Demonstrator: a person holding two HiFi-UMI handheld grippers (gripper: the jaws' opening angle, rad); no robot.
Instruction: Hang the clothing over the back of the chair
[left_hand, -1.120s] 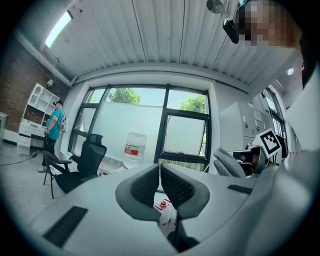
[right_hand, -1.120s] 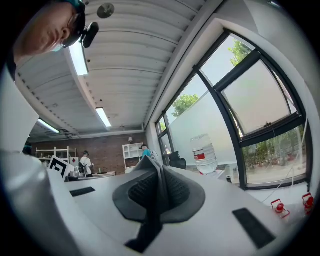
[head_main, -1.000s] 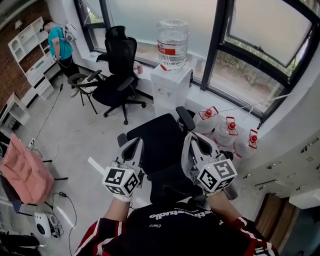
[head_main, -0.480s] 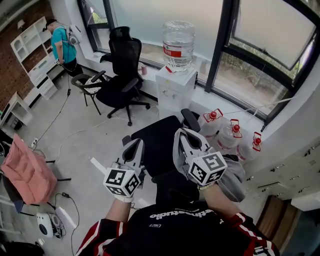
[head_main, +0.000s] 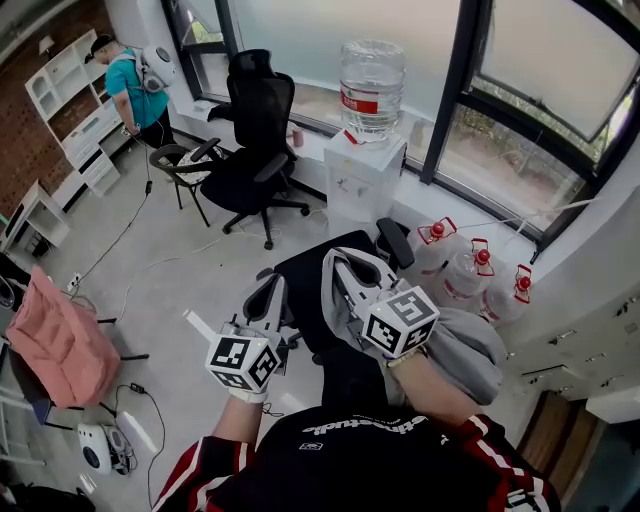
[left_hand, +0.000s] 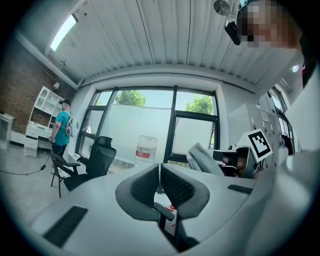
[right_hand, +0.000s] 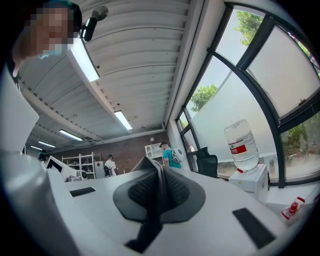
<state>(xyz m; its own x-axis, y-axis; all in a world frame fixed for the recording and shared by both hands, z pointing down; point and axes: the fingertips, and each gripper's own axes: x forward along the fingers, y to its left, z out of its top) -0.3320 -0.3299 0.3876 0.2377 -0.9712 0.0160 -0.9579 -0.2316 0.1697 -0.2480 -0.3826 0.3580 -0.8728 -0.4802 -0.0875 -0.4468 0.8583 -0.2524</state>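
A grey garment hangs bunched over the person's right forearm, and its edge runs up into my right gripper. That gripper is shut on the garment: a thin grey fold stands pinched between its pads. It hovers over a black office chair just in front of the person. My left gripper is beside it on the left, pointing level over the chair's left edge. Its jaws are shut with nothing in them. The left gripper view shows the garment at its right.
A second black office chair stands further back by the window. A white water dispenser with a bottle is right of it, with water jugs on the floor. A pink garment lies at the left. A person in teal stands by white shelves.
My right gripper has moved left over the chair, carrying the grey garment, and more of the cloth now shows on the forearm. The left gripper has shifted only slightly.
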